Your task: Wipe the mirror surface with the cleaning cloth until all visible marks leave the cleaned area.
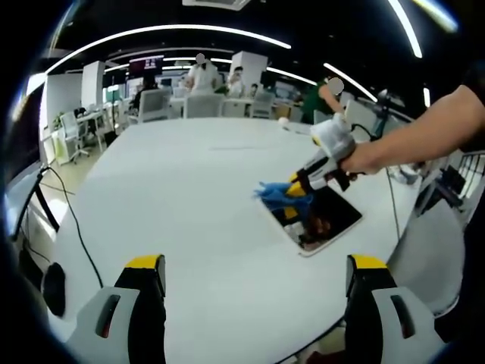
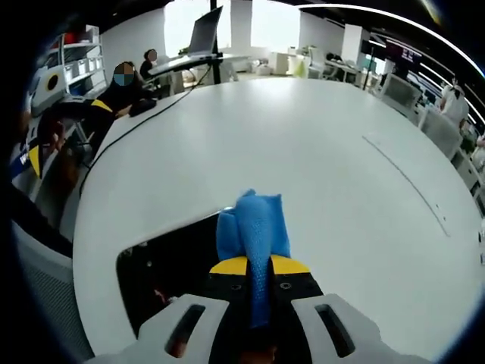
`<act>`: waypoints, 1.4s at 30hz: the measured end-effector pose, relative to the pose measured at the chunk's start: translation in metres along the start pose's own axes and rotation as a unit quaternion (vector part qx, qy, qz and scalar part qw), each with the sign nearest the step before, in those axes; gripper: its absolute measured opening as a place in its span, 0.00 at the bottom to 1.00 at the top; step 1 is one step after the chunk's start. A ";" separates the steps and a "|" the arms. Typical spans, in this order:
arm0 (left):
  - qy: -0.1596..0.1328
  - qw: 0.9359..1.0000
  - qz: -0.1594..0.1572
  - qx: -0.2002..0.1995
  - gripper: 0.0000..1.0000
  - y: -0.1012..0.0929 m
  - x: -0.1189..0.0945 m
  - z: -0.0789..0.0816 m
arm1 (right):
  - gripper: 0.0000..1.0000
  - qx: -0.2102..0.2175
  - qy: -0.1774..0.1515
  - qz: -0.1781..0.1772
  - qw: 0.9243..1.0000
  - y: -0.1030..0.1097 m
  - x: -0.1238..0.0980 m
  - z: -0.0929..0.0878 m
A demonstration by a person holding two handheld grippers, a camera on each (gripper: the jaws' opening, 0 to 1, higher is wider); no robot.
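Blue cleaning cloth (image 2: 253,227) clamped in right gripper (image 2: 258,267), on the mirror (image 2: 163,269).
Cloth's length points toward upper frame; left gripper (image 1: 255,274) gapes.

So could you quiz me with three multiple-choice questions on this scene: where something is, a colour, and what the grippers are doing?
1. Where does the mirror lie?
A. Flat on the white table
B. On a chair
C. On the floor

2. What colour is the cleaning cloth?
A. Red
B. Blue
C. White

3. What is the right gripper doing?
A. Open and empty
B. Gripping a cable
C. Shut on the cloth

Answers:
1. A, the mirror rests flat near the table's edge.
2. B, the bunched cloth is bright blue.
3. C, the yellow-tipped jaws pinch the cloth over the mirror, while the left gripper is open, apart from it.
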State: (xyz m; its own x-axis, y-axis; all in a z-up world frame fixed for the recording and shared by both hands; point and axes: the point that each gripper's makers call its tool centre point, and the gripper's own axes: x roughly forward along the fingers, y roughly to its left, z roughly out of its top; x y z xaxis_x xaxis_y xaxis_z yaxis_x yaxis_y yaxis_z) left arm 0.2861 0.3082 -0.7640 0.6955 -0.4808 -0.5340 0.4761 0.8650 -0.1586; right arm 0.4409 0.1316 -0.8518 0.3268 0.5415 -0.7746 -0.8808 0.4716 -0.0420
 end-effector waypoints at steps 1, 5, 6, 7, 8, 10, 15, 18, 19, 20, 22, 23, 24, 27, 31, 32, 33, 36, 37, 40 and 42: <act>0.000 1.000 0.000 0.000 1.00 0.000 0.000 0.000 | 0.04 0.000 0.001 0.000 1.000 0.000 0.000 -0.001; -0.001 1.000 0.000 0.000 1.00 0.000 0.000 0.001 | 0.04 0.000 0.002 -0.001 1.000 -0.002 -0.002 -0.002; -0.001 1.000 0.000 0.001 1.00 0.000 0.000 0.001 | 0.04 0.001 0.002 -0.001 1.000 -0.002 -0.002 -0.003; -0.001 1.000 0.000 0.001 1.00 0.000 0.000 0.001 | 0.04 0.001 0.003 -0.002 1.000 -0.002 -0.002 -0.003; -0.001 1.000 0.000 0.001 1.00 -0.001 0.000 0.001 | 0.04 0.002 0.003 -0.002 1.000 -0.003 -0.003 -0.003; -0.001 1.000 -0.001 0.000 1.00 -0.001 0.000 0.001 | 0.04 0.002 0.003 -0.002 1.000 -0.002 -0.003 -0.003; -0.001 1.000 0.000 0.000 1.00 -0.001 -0.001 0.001 | 0.04 -0.001 0.004 -0.003 1.000 -0.003 -0.003 -0.003; -0.002 1.000 0.000 0.000 1.00 0.000 -0.001 0.001 | 0.04 -0.003 0.004 -0.002 1.000 -0.003 -0.003 -0.003; -0.002 1.000 0.000 -0.001 1.00 0.000 -0.001 0.001 | 0.04 -0.004 0.003 -0.001 1.000 -0.003 -0.003 -0.003; -0.003 1.000 0.001 -0.001 1.00 0.000 -0.001 0.001 | 0.04 -0.004 0.003 -0.001 1.000 -0.003 -0.003 -0.003; -0.003 1.000 0.002 -0.001 1.00 0.001 -0.002 0.001 | 0.04 -0.004 0.003 -0.001 1.000 -0.003 -0.003 -0.004; -0.003 1.000 0.003 -0.002 1.00 0.001 -0.002 0.000 | 0.04 -0.004 0.003 -0.001 1.000 -0.003 -0.003 -0.004; -0.002 1.000 0.003 -0.002 1.00 0.002 -0.002 0.000 | 0.04 -0.004 0.003 -0.001 1.000 -0.003 -0.003 -0.004; -0.003 1.000 0.005 -0.003 1.00 0.002 -0.003 0.000 | 0.04 0.002 0.002 -0.003 1.000 -0.004 -0.004 -0.005; -0.005 1.000 0.005 -0.004 1.00 0.002 -0.004 0.000 | 0.04 0.014 0.005 -0.006 1.000 -0.004 -0.004 -0.006; -0.005 1.000 0.005 -0.004 1.00 0.001 -0.004 0.000 | 0.04 0.016 0.005 -0.007 1.000 -0.004 -0.004 -0.006; -0.005 1.000 0.006 -0.003 1.00 0.001 -0.004 0.000 | 0.04 0.025 0.004 -0.008 1.000 -0.003 -0.005 -0.006; -0.008 1.000 0.006 -0.005 1.00 0.001 -0.003 0.000 | 0.04 0.034 0.000 -0.011 0.999 -0.001 -0.007 -0.008; -0.008 1.000 0.006 -0.005 1.00 0.001 -0.003 0.000 | 0.04 0.036 -0.001 -0.012 0.999 -0.001 -0.008 -0.009; -0.008 1.000 0.005 -0.004 1.00 -0.001 -0.003 0.000 | 0.04 0.033 -0.003 -0.018 0.999 0.003 -0.010 -0.011; -0.009 1.000 0.004 -0.003 1.00 -0.002 -0.003 0.001 | 0.04 0.032 -0.002 -0.025 0.999 0.004 -0.011 -0.012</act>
State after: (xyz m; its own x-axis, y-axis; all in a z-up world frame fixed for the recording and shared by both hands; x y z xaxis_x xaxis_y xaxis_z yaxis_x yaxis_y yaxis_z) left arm 0.2835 0.3081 -0.7613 0.7088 -0.4753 -0.5212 0.4664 0.8701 -0.1593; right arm 0.4294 0.1196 -0.8515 0.3708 0.5197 -0.7697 -0.8400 0.5412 -0.0392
